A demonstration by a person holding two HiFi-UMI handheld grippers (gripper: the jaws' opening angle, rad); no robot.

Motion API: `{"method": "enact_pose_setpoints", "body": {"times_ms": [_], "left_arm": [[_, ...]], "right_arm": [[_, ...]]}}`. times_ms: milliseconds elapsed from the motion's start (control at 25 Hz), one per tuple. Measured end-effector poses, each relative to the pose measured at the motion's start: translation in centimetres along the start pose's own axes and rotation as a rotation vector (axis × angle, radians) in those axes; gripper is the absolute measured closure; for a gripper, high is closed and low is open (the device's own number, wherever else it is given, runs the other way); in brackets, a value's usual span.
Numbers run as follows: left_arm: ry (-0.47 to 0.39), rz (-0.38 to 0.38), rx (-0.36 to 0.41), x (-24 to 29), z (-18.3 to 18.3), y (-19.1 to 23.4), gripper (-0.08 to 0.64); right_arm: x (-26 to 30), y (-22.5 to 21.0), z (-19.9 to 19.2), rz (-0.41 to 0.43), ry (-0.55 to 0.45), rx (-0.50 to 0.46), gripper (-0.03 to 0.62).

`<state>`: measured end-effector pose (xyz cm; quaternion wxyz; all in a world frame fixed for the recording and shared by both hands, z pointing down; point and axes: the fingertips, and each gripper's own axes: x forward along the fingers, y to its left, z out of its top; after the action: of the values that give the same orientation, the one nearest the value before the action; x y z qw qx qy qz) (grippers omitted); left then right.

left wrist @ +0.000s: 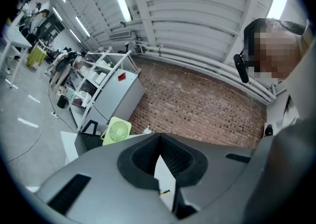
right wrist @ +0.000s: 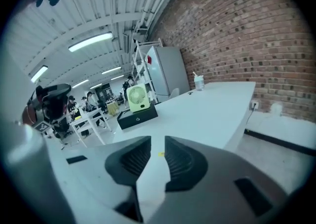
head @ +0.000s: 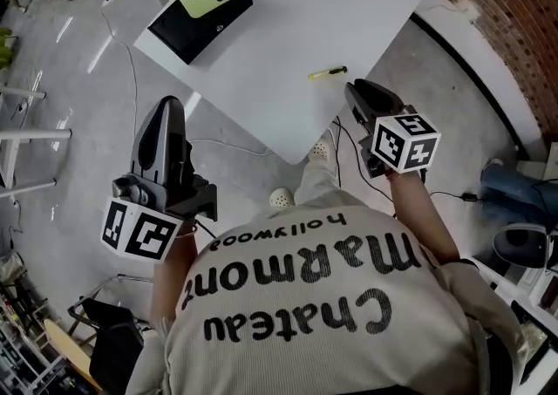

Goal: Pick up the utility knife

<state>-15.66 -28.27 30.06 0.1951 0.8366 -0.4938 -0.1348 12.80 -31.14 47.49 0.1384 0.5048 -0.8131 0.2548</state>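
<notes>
Right claw parted, empty, nearer than left; utility knife just ahead, lying crosswise by worktop's near corner.

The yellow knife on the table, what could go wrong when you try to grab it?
1. The utility knife lies flat near the edge of the white table, so a nudge from the open right tool might push it off.
2. It looks thin, so the tool might pinch it badly and drop it.
</notes>
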Motion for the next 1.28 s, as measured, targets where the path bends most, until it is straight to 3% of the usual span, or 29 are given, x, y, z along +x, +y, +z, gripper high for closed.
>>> {"method": "enact_pose_setpoints", "body": {"times_ms": [360,720,1000,1280], "left_arm": [[-0.043,0.09,-0.003,4.5,0.7,1.3,0.56],[-0.073,0.225,-0.02,5.5,0.3,4.1,0.56],[-0.086,0.264,-0.024,5.8,0.3,4.9,0.56],[-0.092,0.275,-0.026,5.7,0.1,5.1,0.56]], "right_arm": [[5.9,-1.6,2.5,0.162,0.115,-0.155,0.494],[10.7,-2.9,0.0,0.342,0.326,-0.339,0.489],[12.0,-2.1,-2.5,0.461,0.458,-0.397,0.467],[11.9,-1.7,-4.6,0.512,0.543,-0.482,0.443]]}}
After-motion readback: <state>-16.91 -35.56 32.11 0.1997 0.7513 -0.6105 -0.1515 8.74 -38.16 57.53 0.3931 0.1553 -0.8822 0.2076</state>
